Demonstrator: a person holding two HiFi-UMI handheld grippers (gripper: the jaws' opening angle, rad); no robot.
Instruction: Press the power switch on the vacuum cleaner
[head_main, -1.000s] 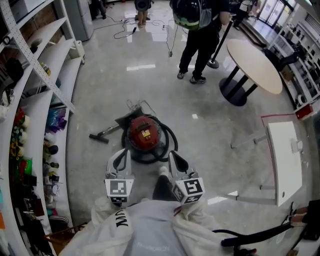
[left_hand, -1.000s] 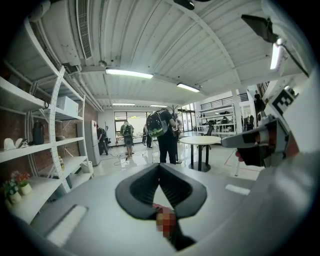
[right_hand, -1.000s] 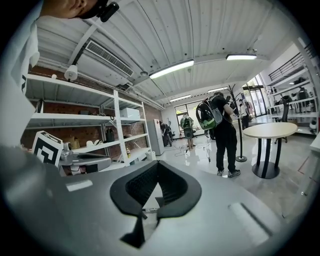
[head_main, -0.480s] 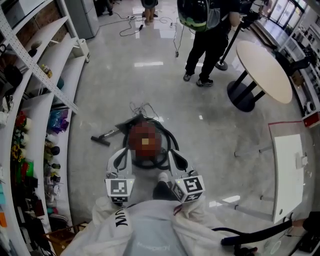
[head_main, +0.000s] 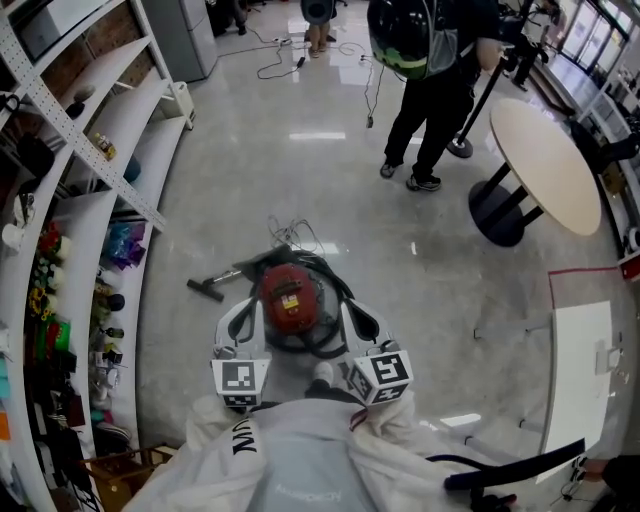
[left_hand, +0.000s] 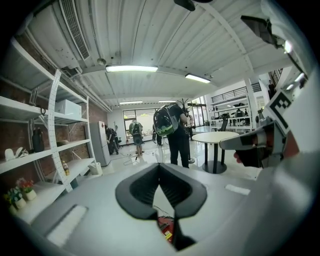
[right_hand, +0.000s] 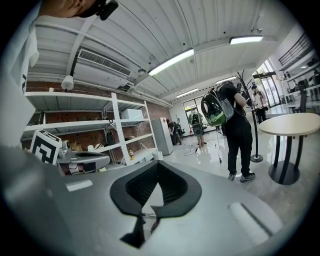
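One red vacuum cleaner (head_main: 291, 295) sits on the floor just ahead of you, its black hose (head_main: 328, 338) looped around it and its floor nozzle (head_main: 206, 290) off to the left. Your left gripper (head_main: 241, 318) and right gripper (head_main: 358, 322) flank it, each with jaws pressed together, holding nothing. Beyond, a person (head_main: 432, 90) stands near a round table (head_main: 545, 165).

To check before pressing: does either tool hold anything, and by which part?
Nothing is held; left tool and right tool are both shut and empty.
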